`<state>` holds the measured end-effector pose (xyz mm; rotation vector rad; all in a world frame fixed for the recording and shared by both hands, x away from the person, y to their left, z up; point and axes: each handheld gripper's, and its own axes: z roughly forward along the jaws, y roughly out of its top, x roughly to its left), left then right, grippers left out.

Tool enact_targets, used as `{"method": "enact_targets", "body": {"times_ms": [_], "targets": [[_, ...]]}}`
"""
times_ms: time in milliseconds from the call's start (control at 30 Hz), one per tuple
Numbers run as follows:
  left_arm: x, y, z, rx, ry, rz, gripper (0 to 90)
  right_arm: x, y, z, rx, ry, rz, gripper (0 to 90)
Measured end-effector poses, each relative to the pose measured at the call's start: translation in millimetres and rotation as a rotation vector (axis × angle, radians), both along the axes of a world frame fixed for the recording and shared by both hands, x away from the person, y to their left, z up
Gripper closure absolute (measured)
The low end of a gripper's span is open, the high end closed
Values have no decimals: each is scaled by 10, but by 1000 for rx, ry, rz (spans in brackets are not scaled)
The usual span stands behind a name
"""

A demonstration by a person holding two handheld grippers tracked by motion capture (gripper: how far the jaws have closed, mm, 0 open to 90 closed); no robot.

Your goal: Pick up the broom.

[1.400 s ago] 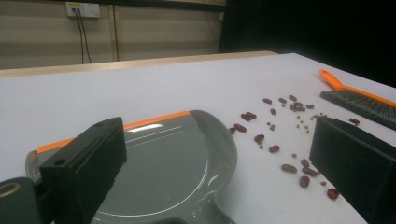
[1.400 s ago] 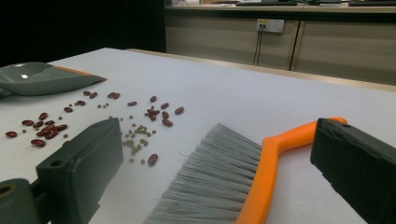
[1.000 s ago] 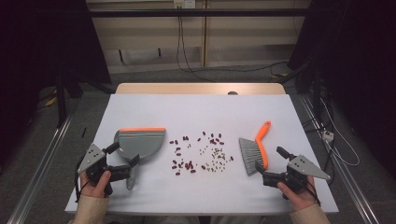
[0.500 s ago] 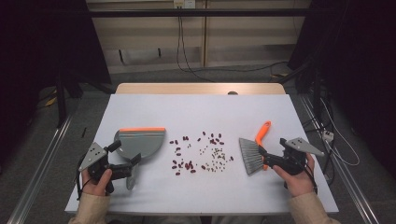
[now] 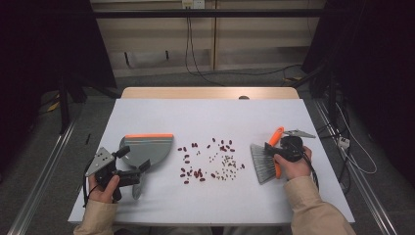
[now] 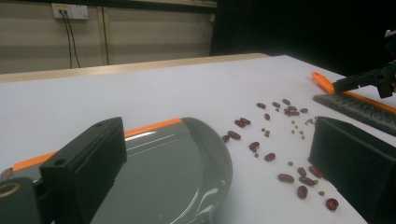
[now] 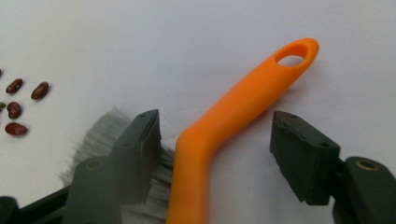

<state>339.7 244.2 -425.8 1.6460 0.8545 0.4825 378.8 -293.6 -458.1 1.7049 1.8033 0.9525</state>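
I am lining up the right gripper [image 7: 215,144] over the brush [image 5: 266,159] lying on the tabletop [image 5: 210,117] right of the beans [image 5: 208,159]; its fingers straddle the orange handle, wide open, holding nothing. Next I must close squarely on it. The left gripper [image 5: 137,169], fingers spread and empty, waits at the dustpan [image 5: 147,149].

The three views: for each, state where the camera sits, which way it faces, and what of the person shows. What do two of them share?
High view: above the person's side, facing forward and down on the table; forearms, hands, left gripper, right gripper.
Left gripper view: rides that gripper, low, facing across the dustpan and beans; its jaws show.
Right gripper view: looks down on the brush handle between its open jaws.
The gripper views share brush and beans.
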Motion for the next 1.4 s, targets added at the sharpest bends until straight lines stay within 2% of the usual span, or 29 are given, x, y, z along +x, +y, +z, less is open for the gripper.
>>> {"method": "enact_targets", "body": {"times_ms": [33, 300, 367, 433, 533, 633, 700, 767, 867, 967, 1133, 1233, 1300, 1400], "targets": [[0, 3, 0, 1, 0, 0, 37, 17, 11, 7, 3, 2, 4, 421], [5, -13, -10, 1, 6, -10, 37, 115, 90, 34, -70, 55, 40, 485], [5, -14, -12, 4, 7, -12, 37, 127, 91, 23, -66, 60, 40, 486], [6, -16, -15, 5, 8, -13, 37, 136, 93, 1, -38, 80, 39, 500], [6, -20, -20, 1, 12, -13, 37, 151, 107, -4, -61, 83, 48, 530], [8, -21, -21, 4, 12, -16, 37, 183, 125, 23, -90, 110, 75, 583], [7, -23, -23, 4, 13, -17, 37, 209, 141, 43, -81, 133, 108, 647], [7, -23, -26, 6, 15, -18, 37, 231, 175, 61, -106, 151, 142, 687], [8, -19, -30, 8, 17, -19, 37, 272, 209, 90, -137, 177, 152, 692], [9, -19, -35, 8, 19, -20, 36, 323, 196, 87, -120, 175, 152, 694], [16, -17, -48, 13, 25, -19, 37, 469, 143, 54, -93, 134, 144, 692], [9, -14, -44, 10, 23, -13, 37, 526, 87, 43, -7, 153, 122, 678], [5, -14, -42, 5, 23, -9, 37, 537, 63, 55, 6, 165, 126, 638], [3, -13, -43, 11, 25, -8, 37, 518, 60, 77, -3, 192, 122, 643]]}}
